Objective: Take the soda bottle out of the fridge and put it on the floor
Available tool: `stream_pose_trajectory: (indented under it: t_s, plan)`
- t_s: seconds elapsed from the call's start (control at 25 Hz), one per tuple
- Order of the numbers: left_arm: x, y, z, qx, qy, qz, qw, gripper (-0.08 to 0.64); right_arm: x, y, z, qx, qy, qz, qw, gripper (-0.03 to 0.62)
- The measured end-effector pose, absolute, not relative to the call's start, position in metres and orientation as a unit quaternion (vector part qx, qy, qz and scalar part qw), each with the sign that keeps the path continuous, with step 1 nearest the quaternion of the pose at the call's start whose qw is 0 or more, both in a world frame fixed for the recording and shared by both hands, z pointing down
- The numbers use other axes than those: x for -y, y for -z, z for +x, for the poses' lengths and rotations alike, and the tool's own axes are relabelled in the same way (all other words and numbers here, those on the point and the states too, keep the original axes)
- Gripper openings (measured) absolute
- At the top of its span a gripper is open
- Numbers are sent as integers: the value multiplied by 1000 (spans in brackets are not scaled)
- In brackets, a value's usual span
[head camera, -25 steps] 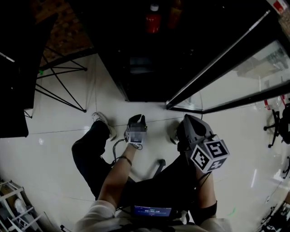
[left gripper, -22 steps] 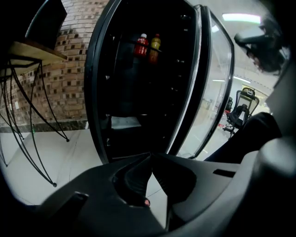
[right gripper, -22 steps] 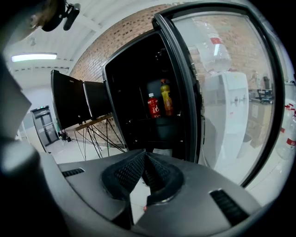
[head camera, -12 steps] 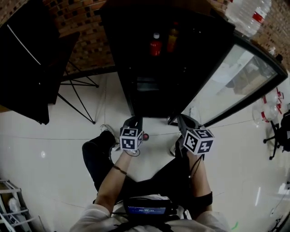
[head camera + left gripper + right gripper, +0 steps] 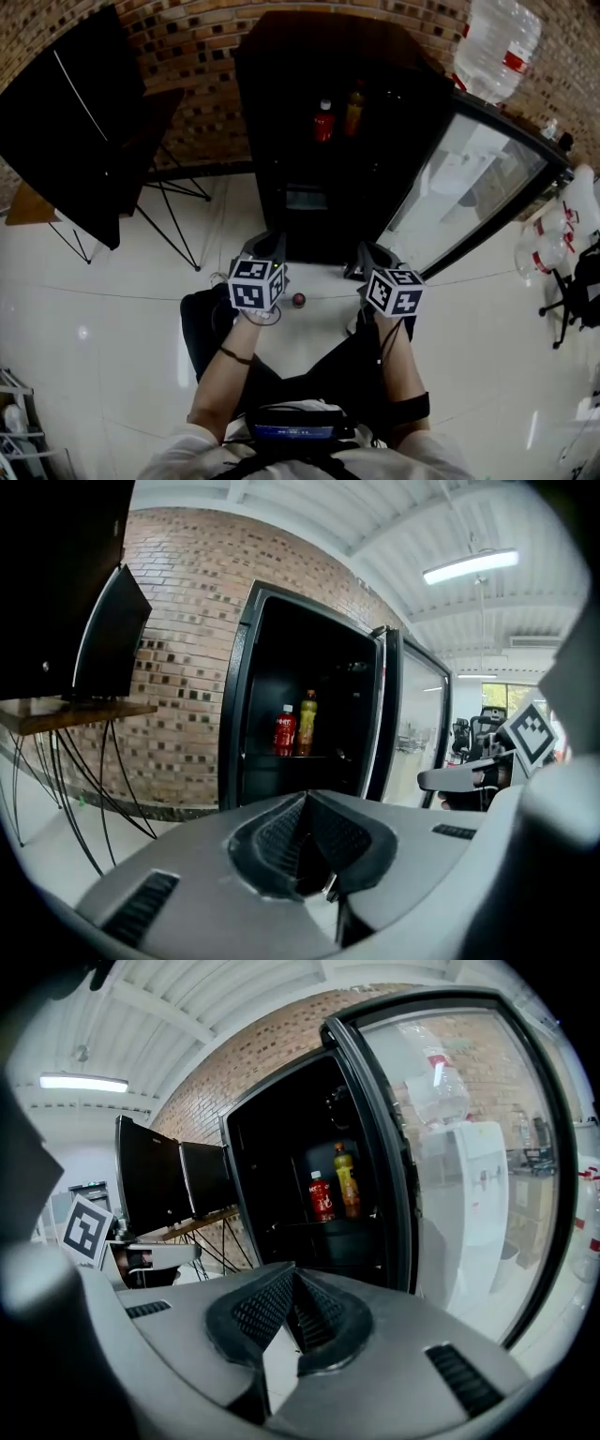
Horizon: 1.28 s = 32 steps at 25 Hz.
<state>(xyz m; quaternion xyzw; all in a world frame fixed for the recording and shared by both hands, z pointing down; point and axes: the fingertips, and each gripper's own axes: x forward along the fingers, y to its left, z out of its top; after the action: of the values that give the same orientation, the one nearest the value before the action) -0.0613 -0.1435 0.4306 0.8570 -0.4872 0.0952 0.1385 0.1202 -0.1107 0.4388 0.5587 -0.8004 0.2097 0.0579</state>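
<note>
A red soda bottle point(image 5: 323, 122) stands upright on a shelf in the open black fridge point(image 5: 281, 84), beside an orange bottle point(image 5: 353, 111). Both show in the left gripper view, soda bottle point(image 5: 284, 731) to the left of the orange bottle point(image 5: 307, 724), and in the right gripper view as the soda bottle point(image 5: 322, 1196). My left gripper point(image 5: 270, 244) and right gripper point(image 5: 368, 253) hover side by side in front of the fridge's lower part, well short of the bottles. The left gripper point(image 5: 305, 803) and the right gripper point(image 5: 293, 1279) are shut, with nothing between the pads.
The fridge's glass door point(image 5: 469, 178) stands open to the right. A big water jug point(image 5: 497, 47) sits above it. A black panel on thin metal legs point(image 5: 75, 159) is at the left by the brick wall. A small red round thing point(image 5: 298, 300) lies on the white floor.
Both grippers have come up and forward toward the fridge, level with each other. The head view has tilted up, so more of the fridge and the wall shows.
</note>
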Motion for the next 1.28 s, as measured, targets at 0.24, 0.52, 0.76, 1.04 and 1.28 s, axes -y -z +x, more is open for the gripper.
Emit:
stream_pose_trajectory:
  t_s: [0.24,0.52,0.76,1.04,1.28]
  plan:
    - [139,-417,-72,496,-94,853,131,2,106,-435,115,803,-204,557,61,15]
    - [135,-407,-79,499,-84,853,129,2,102,-426,108,808,-196,553,55,15]
    - [134,-407,-81,500,-82,852,130,2,99,-419,101,815,-158,552,80,12]
    - [135,-412,-78,500,-85,852,133,2,98,-418,102,814,-155,553,87,12]
    - [136,-413,-76,499,-86,852,134,2,98,-418,104,812,-157,555,87,12]
